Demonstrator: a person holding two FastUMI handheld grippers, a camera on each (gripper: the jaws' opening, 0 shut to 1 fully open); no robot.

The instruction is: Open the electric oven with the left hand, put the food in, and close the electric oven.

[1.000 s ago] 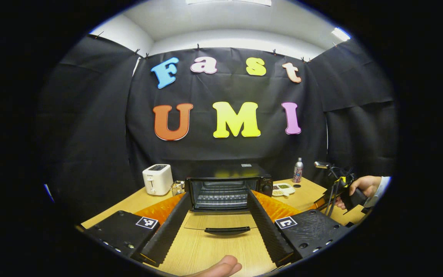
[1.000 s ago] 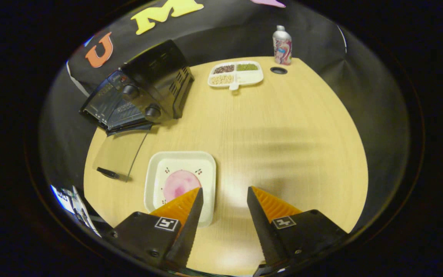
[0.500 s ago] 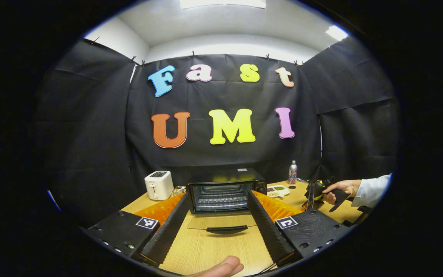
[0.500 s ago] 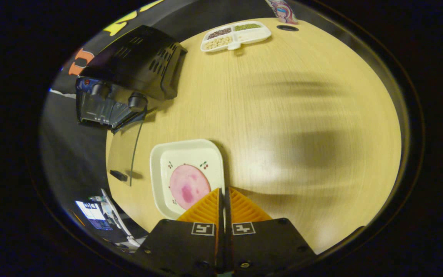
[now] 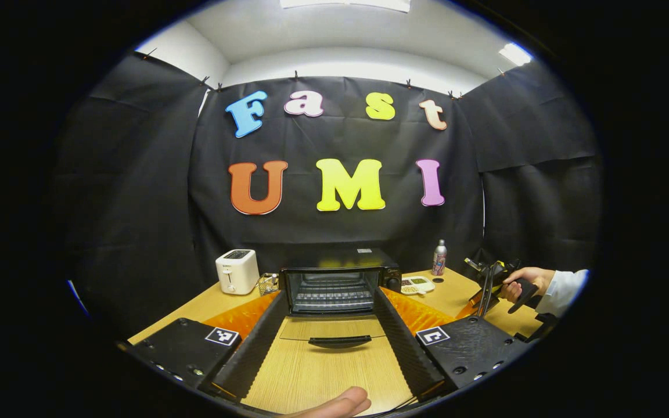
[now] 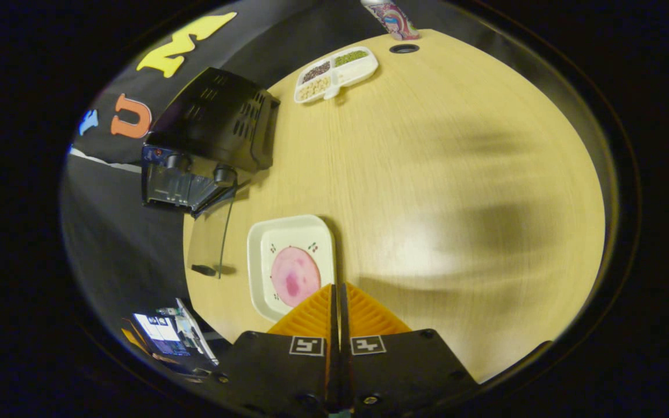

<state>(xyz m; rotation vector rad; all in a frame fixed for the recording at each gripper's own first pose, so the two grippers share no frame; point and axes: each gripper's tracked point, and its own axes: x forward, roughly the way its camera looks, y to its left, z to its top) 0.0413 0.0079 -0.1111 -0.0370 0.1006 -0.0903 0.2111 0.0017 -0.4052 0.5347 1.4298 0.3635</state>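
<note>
A black electric oven (image 5: pixel 337 284) sits at the back of a light wooden table (image 5: pixel 317 371), its glass door (image 5: pixel 334 331) folded down flat toward the viewer. In the left gripper view, the left gripper (image 5: pixel 330 325) is spread wide, holding nothing, with the open oven at twelve o'clock straight ahead between its fingers. A fingertip (image 5: pixel 340 402) shows at six o'clock. A white toaster (image 5: pixel 237 271) stands at the oven's nine o'clock, a divided snack tray (image 5: pixel 417 285) and a bottle (image 5: pixel 439 257) at its three o'clock. Farther right, a hand (image 5: pixel 521 281) in a white sleeve holds the right gripper (image 5: pixel 485 287).

In the right gripper view, the right gripper (image 6: pixel 337 299) is clenched on the near right rim of a white square plate (image 6: pixel 288 232), fingers pressed together over the edge. A round pink slice of food (image 6: pixel 295 276) lies on the plate. The oven (image 6: pixel 209 136) lies at the plate's eleven o'clock, well apart.
</note>
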